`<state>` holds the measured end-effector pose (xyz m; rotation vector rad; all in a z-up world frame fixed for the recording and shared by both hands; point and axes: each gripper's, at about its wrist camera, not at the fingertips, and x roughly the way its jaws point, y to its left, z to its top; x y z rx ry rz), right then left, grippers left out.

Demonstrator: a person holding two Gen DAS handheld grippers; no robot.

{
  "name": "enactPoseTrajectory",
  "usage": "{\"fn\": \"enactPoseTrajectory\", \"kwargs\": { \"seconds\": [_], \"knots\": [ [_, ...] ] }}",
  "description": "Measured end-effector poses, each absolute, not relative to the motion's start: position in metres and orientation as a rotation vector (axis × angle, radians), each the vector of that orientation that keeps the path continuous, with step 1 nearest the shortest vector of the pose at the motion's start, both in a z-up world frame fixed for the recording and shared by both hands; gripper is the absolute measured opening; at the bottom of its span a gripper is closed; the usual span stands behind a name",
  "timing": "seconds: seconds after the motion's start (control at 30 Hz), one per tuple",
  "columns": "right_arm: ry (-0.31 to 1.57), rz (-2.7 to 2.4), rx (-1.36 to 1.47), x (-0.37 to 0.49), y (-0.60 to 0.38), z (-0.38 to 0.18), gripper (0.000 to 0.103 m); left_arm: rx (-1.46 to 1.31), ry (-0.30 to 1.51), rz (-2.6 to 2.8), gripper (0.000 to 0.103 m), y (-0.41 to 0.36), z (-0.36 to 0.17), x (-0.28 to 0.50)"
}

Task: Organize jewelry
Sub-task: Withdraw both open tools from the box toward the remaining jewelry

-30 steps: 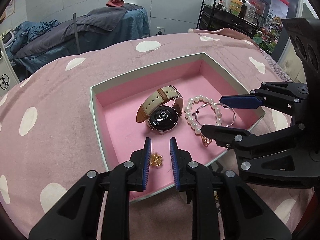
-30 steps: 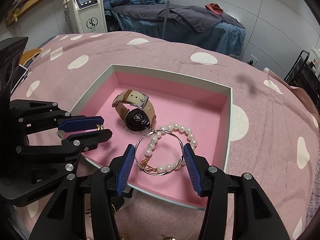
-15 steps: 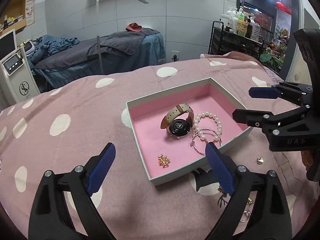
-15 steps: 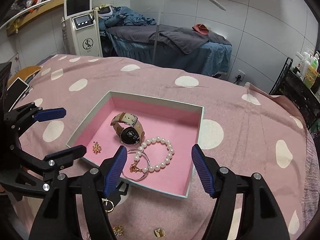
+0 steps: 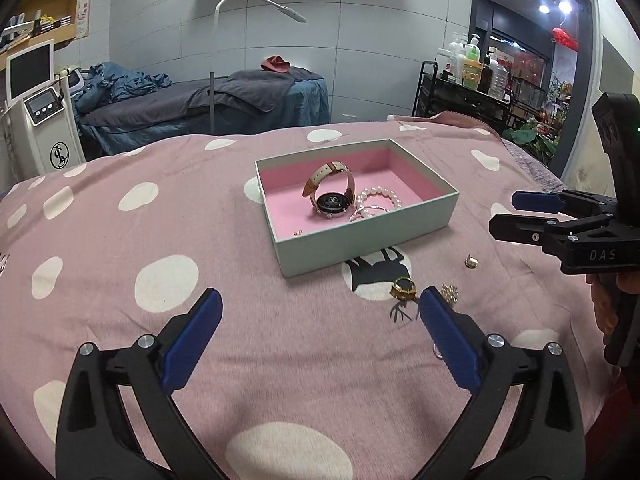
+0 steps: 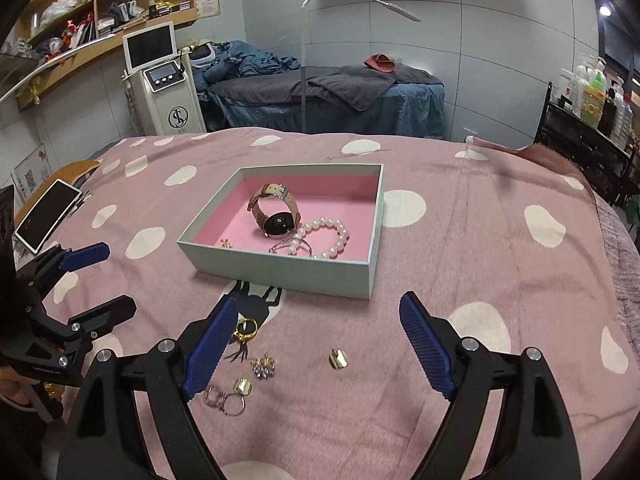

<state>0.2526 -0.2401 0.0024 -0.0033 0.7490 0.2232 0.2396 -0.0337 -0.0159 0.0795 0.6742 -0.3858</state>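
Note:
A pale green box with a pink lining (image 5: 372,236) (image 6: 280,270) stands on the pink dotted cloth. In it lie a watch with a tan strap (image 5: 331,196) (image 6: 276,216), a pearl bracelet (image 5: 380,196) (image 6: 326,236), a silver bangle (image 6: 290,248) and a small gold piece (image 6: 226,244). On the cloth before the box lie a gold ring (image 5: 403,289) (image 6: 245,327), a crystal earring (image 5: 450,292) (image 6: 263,368), gold studs (image 5: 471,261) (image 6: 338,358) and silver rings (image 6: 224,398). My left gripper (image 5: 316,344) (image 6: 100,276) is open and empty. My right gripper (image 6: 316,352) (image 5: 516,212) is open and empty, above the loose pieces.
A tablet (image 6: 48,216) lies at the cloth's left edge. Behind the table are a massage bed (image 6: 328,92), a white machine (image 6: 168,92) with a screen, a floor lamp and a black trolley with bottles (image 5: 472,80).
Both grippers have pulled back and up from the box. My left gripper, nearly shut over the box a second ago, has opened wide; the small gold piece stays in the box.

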Motion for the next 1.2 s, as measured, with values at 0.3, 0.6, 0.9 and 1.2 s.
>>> {"fn": "enactPoseTrajectory", "kwargs": {
  "seconds": [0.3,0.6,0.9,1.2],
  "knots": [
    [0.764,0.209,0.016,0.220,-0.252,-0.014,0.081,0.118,0.702,-0.405,0.097,-0.051,-0.034,0.207],
    [0.780,0.196,-0.082,0.198,-0.252,-0.032,0.081,0.168,0.711,-0.435,0.097,-0.073,-0.048,0.190],
    [0.808,0.228,-0.122,0.191,-0.250,-0.042,0.068,0.222,0.741,-0.495,0.074,-0.097,-0.056,0.192],
    [0.823,0.260,-0.135,0.193,-0.245,-0.044,0.067,0.302,0.785,-0.566,0.055,-0.107,-0.068,0.212]
  ]
}}
